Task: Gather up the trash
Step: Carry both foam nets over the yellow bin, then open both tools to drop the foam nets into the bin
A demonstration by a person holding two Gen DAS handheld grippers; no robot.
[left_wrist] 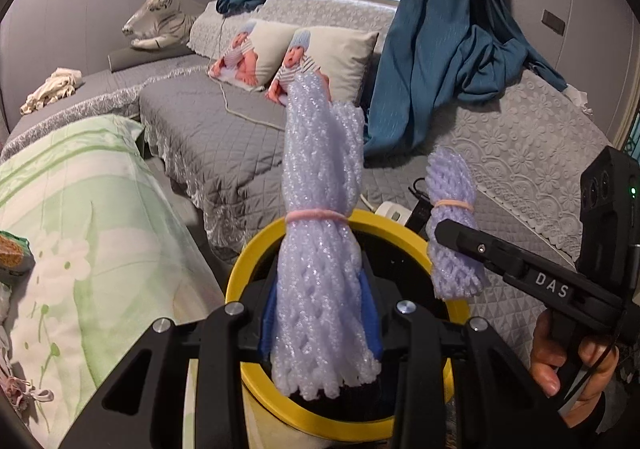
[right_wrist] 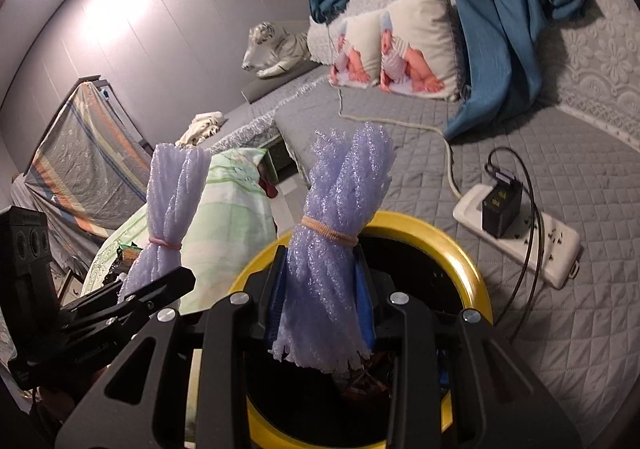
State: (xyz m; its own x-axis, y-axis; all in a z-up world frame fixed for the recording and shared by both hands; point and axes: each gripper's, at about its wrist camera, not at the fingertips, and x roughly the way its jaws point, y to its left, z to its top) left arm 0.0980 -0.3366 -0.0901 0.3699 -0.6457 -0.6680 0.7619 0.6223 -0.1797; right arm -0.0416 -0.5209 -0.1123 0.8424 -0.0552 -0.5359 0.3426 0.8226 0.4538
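While gripper-held, foam bundles (left_wrist: 320, 269) above wrapper-holding yellow bin (right_wrist: 472, 273).

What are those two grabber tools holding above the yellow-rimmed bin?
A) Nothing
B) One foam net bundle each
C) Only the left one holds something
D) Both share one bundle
B: the left gripper clamps one purple foam net bundle over the yellow-rimmed bin, and the right gripper clamps a second bundle.

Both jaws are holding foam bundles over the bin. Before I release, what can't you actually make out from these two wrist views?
- Bin contents: left wrist view blocked by the left bundle; right wrist view shows only dark scraps under the right bundle.
- Bin's near rim and body: hidden behind gripper frames, cut by the bottom edge.
- Green packet: cut by the left edge, unreadable.
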